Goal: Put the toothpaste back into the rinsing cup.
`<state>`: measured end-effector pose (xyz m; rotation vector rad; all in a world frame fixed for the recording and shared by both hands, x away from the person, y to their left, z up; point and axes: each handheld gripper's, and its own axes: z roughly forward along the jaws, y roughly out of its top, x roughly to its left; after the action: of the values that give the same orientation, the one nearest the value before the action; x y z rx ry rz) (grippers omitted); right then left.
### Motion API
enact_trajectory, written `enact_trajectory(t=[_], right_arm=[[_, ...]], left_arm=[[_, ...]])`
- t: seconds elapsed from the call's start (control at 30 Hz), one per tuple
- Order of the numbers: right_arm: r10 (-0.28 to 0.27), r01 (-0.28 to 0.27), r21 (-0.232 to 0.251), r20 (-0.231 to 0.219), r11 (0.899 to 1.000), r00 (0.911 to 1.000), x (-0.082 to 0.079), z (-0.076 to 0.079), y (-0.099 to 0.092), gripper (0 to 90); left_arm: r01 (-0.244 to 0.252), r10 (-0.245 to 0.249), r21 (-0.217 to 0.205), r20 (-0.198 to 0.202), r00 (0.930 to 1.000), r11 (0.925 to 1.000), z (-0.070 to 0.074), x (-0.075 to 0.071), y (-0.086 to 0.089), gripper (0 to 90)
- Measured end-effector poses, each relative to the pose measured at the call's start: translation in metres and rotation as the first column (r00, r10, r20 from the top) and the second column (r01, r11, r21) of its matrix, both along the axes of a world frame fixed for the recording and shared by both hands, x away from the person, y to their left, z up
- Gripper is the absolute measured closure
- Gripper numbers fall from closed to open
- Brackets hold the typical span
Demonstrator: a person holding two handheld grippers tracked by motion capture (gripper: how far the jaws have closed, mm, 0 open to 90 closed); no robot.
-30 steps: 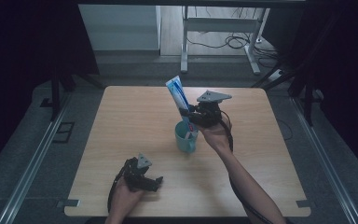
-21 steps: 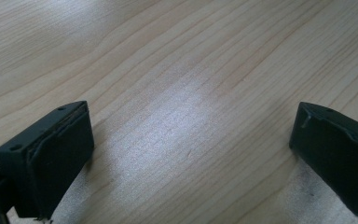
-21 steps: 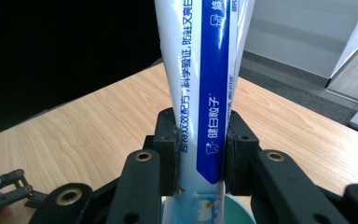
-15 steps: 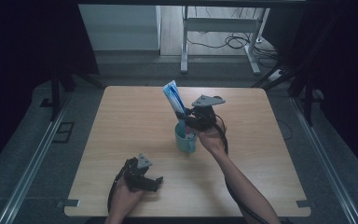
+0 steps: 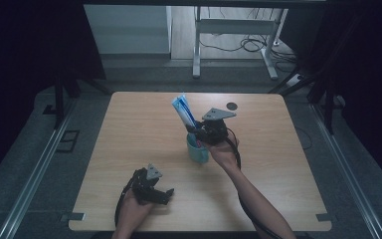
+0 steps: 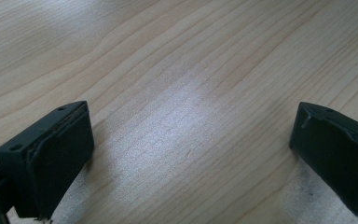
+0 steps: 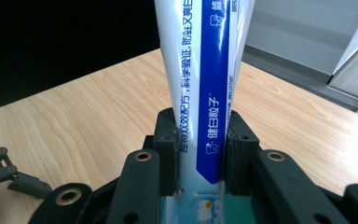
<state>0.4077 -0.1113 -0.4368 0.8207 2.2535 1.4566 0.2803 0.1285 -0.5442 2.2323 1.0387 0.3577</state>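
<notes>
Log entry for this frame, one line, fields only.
right gripper: shut on toothpaste tube | tube: upright, lower end in teal cup | left gripper: open, nothing between jaws, over table

Count at the bench [image 5: 129, 129]: one wooden bench. One toothpaste tube [image 5: 183, 111], blue and white. One teal cup [image 5: 197, 148]. Two claws, a left claw [image 5: 162, 194] and a right claw [image 5: 197, 130], each with two black jaws. Two forearms come in from the near edge. One small dark round mark [image 5: 232, 105] on the far part of the benchtop.
</notes>
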Motion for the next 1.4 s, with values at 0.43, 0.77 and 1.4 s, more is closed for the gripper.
enact_trajectory(t=[0.43,0.77,1.4], right_arm=[[-0.009,0.009,0.003,-0.023,1.0,0.9997,0.002,-0.014,0.0,69.7],[-0.014,0.014,-0.002,-0.039,1.0,0.9992,0.003,-0.024,0.0,69.1],[-0.017,0.017,0.004,-0.06,1.0,0.998,0.002,-0.029,-0.007,67.9]], left_arm=[[0.0,0.0,0.0,0.001,1.0,1.0,0.0,0.0,0.0,0.0],[0.001,-0.001,-0.001,0.001,1.0,1.0,0.0,0.0,0.0,0.0],[0.002,-0.002,0.0,0.001,1.0,1.0,0.0,0.0,0.0,0.0]])
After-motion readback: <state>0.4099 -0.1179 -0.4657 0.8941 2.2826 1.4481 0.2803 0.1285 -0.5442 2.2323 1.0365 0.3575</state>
